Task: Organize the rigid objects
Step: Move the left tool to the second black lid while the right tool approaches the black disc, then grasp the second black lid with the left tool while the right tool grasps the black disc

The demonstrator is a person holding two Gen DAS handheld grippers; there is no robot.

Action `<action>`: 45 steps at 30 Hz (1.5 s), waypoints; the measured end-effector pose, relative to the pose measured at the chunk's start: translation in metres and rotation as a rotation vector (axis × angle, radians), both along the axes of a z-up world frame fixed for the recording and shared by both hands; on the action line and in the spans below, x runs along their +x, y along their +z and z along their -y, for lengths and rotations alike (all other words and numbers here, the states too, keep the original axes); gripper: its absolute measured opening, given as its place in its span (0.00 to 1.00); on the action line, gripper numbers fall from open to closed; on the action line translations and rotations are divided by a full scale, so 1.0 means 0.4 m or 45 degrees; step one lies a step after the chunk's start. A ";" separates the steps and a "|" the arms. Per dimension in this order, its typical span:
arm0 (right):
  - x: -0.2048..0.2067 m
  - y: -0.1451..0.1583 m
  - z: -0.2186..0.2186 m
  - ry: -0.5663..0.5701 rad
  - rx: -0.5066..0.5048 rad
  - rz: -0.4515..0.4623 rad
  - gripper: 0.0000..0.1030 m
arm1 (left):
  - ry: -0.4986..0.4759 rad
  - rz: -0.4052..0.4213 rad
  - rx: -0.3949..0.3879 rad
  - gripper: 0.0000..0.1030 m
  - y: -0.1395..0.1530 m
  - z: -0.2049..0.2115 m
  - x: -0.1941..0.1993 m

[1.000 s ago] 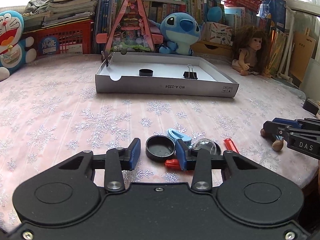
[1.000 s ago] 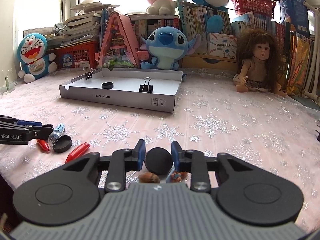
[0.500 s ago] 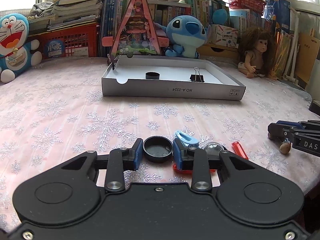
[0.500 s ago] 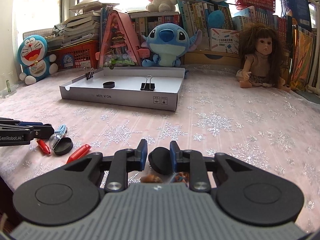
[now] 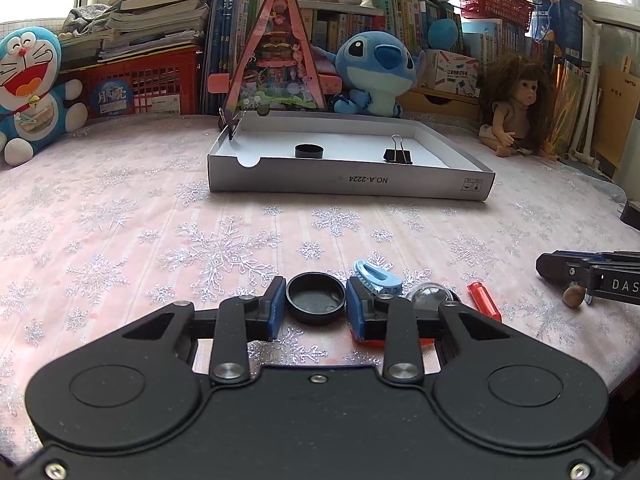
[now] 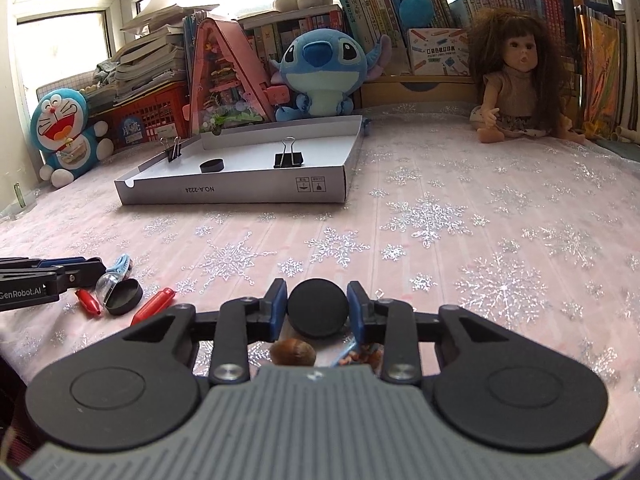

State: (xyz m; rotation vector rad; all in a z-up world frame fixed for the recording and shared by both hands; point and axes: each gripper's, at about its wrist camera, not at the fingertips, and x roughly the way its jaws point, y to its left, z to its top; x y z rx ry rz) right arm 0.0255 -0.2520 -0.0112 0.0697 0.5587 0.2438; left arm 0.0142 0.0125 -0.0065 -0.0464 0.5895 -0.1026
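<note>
Right tool grips black cap on edge, flat face forward.

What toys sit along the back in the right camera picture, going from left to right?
Doraemon plush → pink triangle playhouse → blue Stitch plush → doll with brown hair.

A: Daylight pours through the window at the far left corner, blown out white.
B: The tablecloth is evenly bright with soft shadows, its snowflakes glinting.
A: Fisheye bending curves the edges; corners go dark.
B: Focus is sharp throughout.
</note>
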 end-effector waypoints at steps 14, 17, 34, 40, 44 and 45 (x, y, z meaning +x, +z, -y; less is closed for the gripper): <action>0.024 0.020 -0.088 0.122 -0.100 0.057 0.37 | 0.027 0.008 0.019 0.29 0.000 -0.004 0.007; 0.031 0.011 -0.114 0.151 -0.131 0.053 0.38 | 0.035 0.013 0.029 0.30 -0.001 -0.005 0.010; 0.015 0.001 -0.116 0.174 -0.167 0.026 0.55 | 0.051 0.033 0.055 0.30 -0.011 -0.004 0.011; 0.004 0.007 -0.132 0.214 -0.193 0.031 0.36 | 0.033 0.036 0.041 0.29 -0.008 -0.004 0.006; 0.007 0.015 -0.137 0.210 -0.196 0.041 0.36 | 0.030 0.043 0.037 0.29 0.001 -0.006 0.009; 0.009 0.018 -0.136 0.205 -0.194 0.043 0.36 | 0.031 0.045 0.036 0.29 0.005 -0.007 0.012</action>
